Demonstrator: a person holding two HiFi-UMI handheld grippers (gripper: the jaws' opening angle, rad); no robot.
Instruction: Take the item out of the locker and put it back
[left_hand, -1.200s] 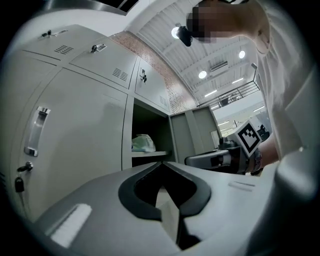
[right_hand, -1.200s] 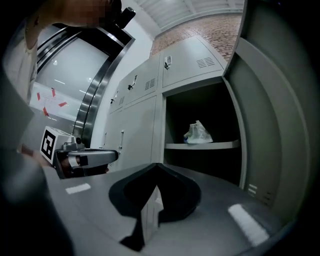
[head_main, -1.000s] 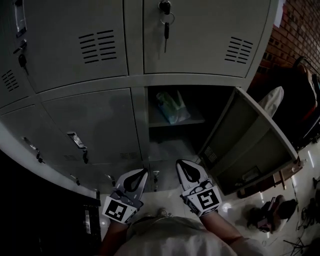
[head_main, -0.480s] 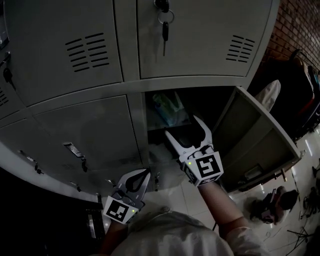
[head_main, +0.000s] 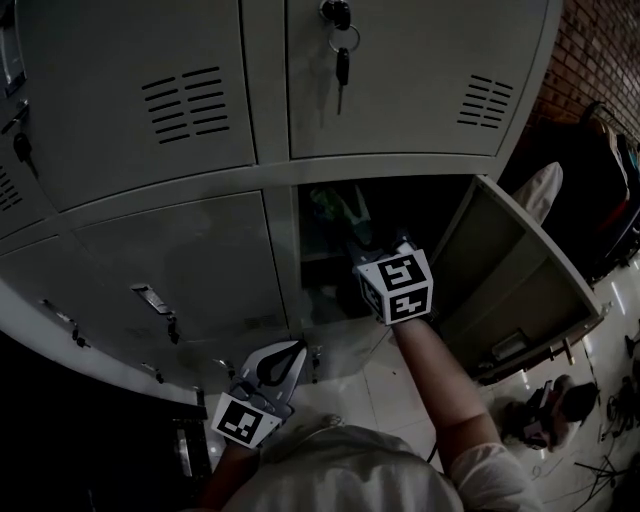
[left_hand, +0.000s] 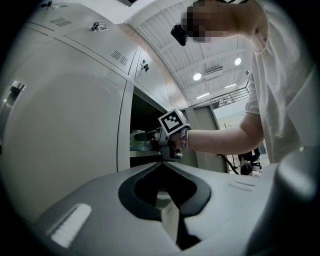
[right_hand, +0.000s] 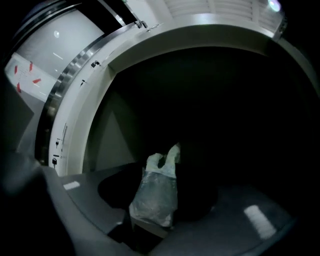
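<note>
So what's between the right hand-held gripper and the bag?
Nothing. In the right gripper view, the plastic bag sits between the closing jaws of the right hand-held gripper.

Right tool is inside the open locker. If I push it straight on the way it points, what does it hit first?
The plastic bag: it lies between the closing jaws of the right tool, apparently not yet pinched. Beyond it, the view is too dark to judge.

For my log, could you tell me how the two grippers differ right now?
The left gripper hangs low outside the lockers; the right gripper reaches into the open locker. Left jaws are shut; right jaws are closing, with a plastic bag between them. Both carry marker cubes.
</note>
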